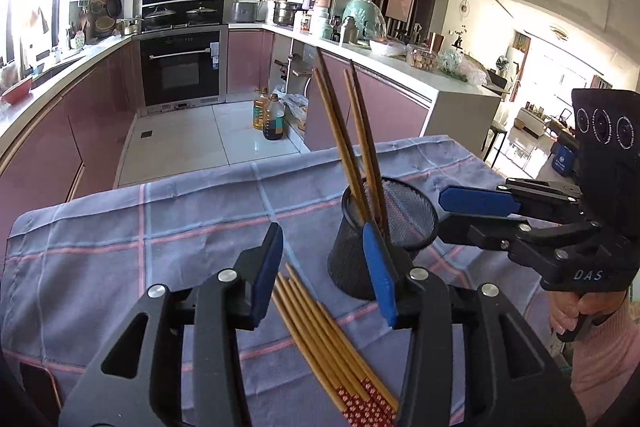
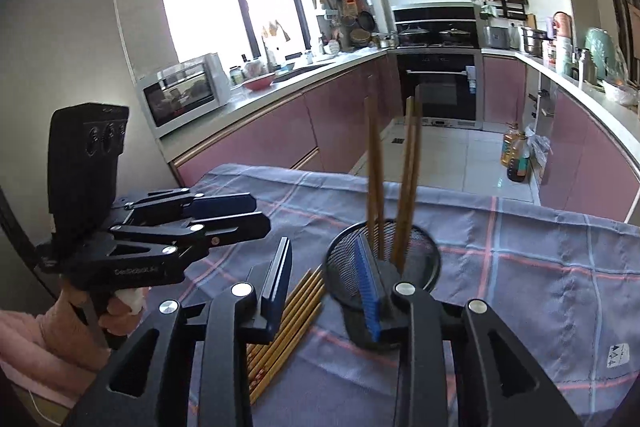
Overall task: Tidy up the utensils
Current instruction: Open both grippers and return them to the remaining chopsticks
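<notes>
Nearest you: loose chopsticks flat on the checked cloth over the bench, low centre of frame, just left of the mesh cup. Four chopsticks stand tilted inside that cup. Your left claw is partly open, empty, over the loose ones. Your right claw is partly open, empty, one pad in front of the cup rim. Oil bottles on the floor beyond.

"DAS" is printed on the right claw.
</notes>
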The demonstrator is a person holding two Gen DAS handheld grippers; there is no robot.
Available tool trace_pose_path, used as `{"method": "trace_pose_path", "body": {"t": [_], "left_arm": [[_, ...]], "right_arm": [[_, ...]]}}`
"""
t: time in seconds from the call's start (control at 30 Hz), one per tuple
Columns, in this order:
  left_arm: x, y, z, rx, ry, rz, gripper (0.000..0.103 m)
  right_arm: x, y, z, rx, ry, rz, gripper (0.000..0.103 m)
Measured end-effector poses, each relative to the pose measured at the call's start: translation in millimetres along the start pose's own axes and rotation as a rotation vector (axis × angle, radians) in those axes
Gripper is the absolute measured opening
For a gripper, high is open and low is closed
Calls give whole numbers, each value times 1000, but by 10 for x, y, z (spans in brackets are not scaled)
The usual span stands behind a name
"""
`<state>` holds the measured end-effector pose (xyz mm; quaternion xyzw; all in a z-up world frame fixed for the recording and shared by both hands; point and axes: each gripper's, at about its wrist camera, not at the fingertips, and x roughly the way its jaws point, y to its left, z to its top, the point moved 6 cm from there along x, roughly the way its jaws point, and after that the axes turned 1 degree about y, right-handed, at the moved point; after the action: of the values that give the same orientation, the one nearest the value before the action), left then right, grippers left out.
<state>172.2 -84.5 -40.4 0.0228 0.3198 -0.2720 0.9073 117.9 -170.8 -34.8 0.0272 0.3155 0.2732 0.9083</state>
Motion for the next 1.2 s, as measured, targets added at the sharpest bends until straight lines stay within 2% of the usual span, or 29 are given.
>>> {"method": "trace_pose_path", "body": {"t": [0.13, 0.23, 0.37, 0.67, 1.03, 1.2], "left_arm": [[43, 108, -404, -3, 82, 27, 42], [131, 171, -683, -14, 143, 39, 42], [229, 206, -937, -31, 202, 37, 42], [324, 142, -1069, -27, 243, 41, 42], [418, 133, -1157, -19, 272, 49, 41], [430, 137, -1152, -10, 278, 50, 41]], "right_arm": [[274, 192, -351, -25, 113, 6, 30], [495, 229, -585, 9, 199, 20, 30], [638, 281, -768, 0, 257, -10, 30], [669, 279, -937, 6, 300, -51, 30], [671, 182, -972, 2, 309, -86, 30], [703, 152, -951, 0, 307, -104, 23]]}}
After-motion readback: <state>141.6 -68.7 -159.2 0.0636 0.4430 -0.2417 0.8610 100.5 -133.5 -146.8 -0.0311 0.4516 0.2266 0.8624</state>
